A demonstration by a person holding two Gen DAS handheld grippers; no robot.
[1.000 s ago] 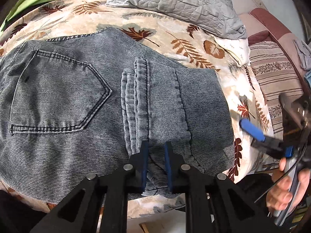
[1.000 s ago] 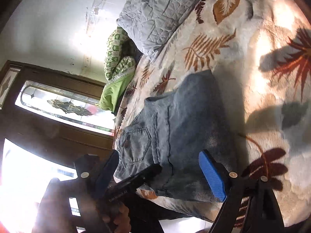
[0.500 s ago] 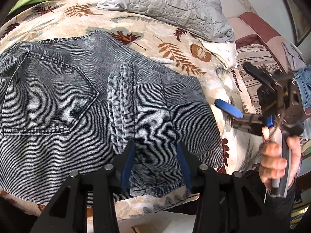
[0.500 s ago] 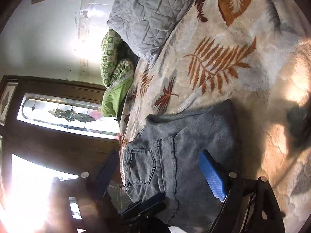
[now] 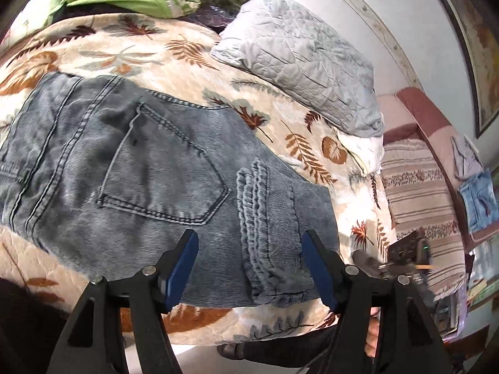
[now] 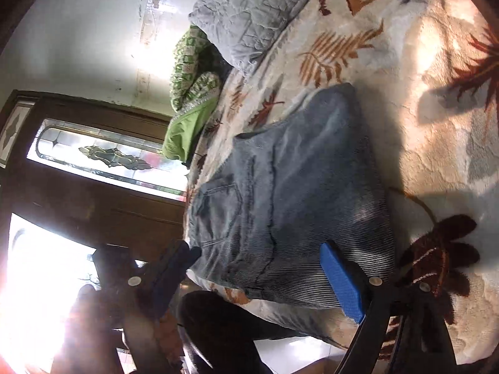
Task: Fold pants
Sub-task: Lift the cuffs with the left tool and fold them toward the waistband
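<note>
We found the jeans [image 5: 162, 187] folded into a compact stack at the near edge of the bed [image 5: 131, 59], hems [image 5: 259, 218] lying on top. Our left tongs [image 5: 249, 268] had just been opening and held nothing; the right tongs [image 6: 259, 277] stood spread, empty too. We feared the near fold, close to the bed's edge, might slide off or spring loose if bumped.

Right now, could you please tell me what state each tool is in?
Left tool: jaws have just been opening, now open above the folded jeans, holding nothing.
Right tool: open wide, holding nothing.
</note>
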